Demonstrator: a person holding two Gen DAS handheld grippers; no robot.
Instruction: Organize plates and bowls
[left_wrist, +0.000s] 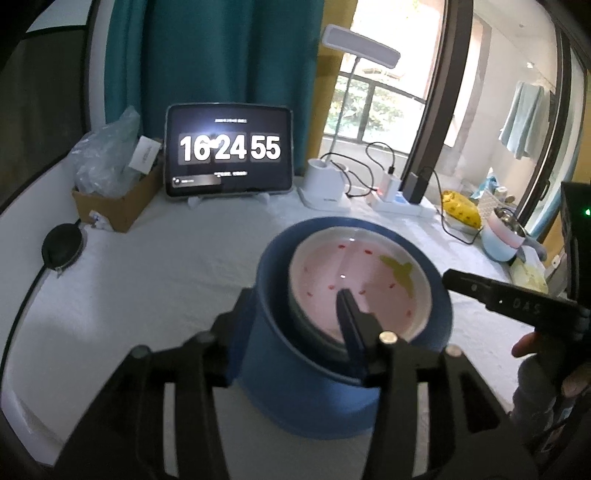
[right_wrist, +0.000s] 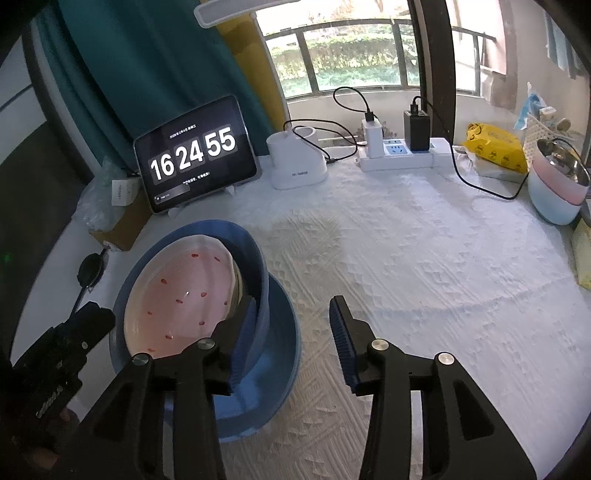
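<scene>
A pink plate (left_wrist: 360, 284) with small red marks and a yellow-green shape sits nested in a blue bowl (left_wrist: 258, 332), which in the right wrist view stands inside a wider blue dish (right_wrist: 284, 354). The stack rests on the white textured cloth of the worktop (right_wrist: 424, 258), toward its near left.

The left gripper (left_wrist: 295, 314) straddles the near rim of the blue bowl: one finger lies outside the wall, the other reaches over the pink plate. Its fingers stand partly open, and whether the pads press on the rim cannot be told. The right gripper (right_wrist: 291, 332) is partly open too; its left finger is at the right wall of the bowl, its right finger over bare cloth, nothing gripped between them.

Farther back stand a tablet (left_wrist: 229, 151) showing a clock, a white lamp base (right_wrist: 297, 160), a power strip (right_wrist: 399, 153) with chargers, and a cardboard box (left_wrist: 118, 199) at far left. At far right sits a steel bowl in pastel bowls (right_wrist: 557, 192), beside a yellow packet (right_wrist: 495, 147).
</scene>
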